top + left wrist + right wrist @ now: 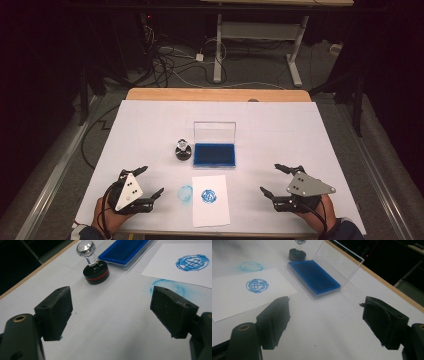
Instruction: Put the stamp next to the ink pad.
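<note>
A round black stamp [183, 149] with a clear crystal knob stands upright on the white table cover, just left of a blue ink pad [215, 154] whose clear lid is raised. Nearer the front edge lies a white paper slip [210, 200] bearing a round blue print, with a fainter blue smudge [185, 193] on the cover to its left. My left gripper [149, 181] rests open at the front left, its jaws empty and pointing toward the stamp [95, 271]. At the front right, my right gripper [276, 178] stands open and empty, facing the ink pad [314, 276] and paper [249, 293].
The white cover [280, 130] spans most of a wooden table whose far edge [215, 94] shows. Beyond it are floor cables and a white desk frame [260, 40]. Dark floor lies on both sides.
</note>
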Available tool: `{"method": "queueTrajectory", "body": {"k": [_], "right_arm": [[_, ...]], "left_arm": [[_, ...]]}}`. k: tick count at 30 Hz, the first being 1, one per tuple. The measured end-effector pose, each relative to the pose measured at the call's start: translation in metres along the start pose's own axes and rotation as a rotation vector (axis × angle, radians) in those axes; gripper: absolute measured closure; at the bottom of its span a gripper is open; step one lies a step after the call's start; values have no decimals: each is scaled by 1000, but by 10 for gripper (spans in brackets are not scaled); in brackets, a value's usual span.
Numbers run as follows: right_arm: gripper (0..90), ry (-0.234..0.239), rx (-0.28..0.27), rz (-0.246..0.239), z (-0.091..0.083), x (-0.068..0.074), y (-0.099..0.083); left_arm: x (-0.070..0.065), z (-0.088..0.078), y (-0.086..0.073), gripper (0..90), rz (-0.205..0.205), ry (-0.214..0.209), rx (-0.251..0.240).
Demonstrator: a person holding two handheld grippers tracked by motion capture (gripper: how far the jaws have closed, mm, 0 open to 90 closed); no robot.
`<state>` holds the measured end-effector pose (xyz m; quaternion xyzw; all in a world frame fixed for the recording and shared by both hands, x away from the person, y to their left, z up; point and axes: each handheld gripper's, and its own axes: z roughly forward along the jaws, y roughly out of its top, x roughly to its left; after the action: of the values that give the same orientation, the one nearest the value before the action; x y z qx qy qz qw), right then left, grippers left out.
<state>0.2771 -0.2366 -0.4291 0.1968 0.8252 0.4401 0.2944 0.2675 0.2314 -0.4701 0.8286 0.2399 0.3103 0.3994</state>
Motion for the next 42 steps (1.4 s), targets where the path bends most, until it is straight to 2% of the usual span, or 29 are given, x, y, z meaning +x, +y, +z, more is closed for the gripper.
{"method": "queueTrajectory", "body": {"k": [12, 24, 42], "right_arm": [[218, -5, 5, -27, 1, 5, 3], [218, -8, 5, -24, -1, 4, 2], [218, -9, -2, -16, -1, 0, 1]], "left_arm": [[0, -3, -1, 173, 5, -20, -6], [-1, -2, -1, 173, 12, -26, 10], [1, 2, -2, 173, -6, -45, 36]]}}
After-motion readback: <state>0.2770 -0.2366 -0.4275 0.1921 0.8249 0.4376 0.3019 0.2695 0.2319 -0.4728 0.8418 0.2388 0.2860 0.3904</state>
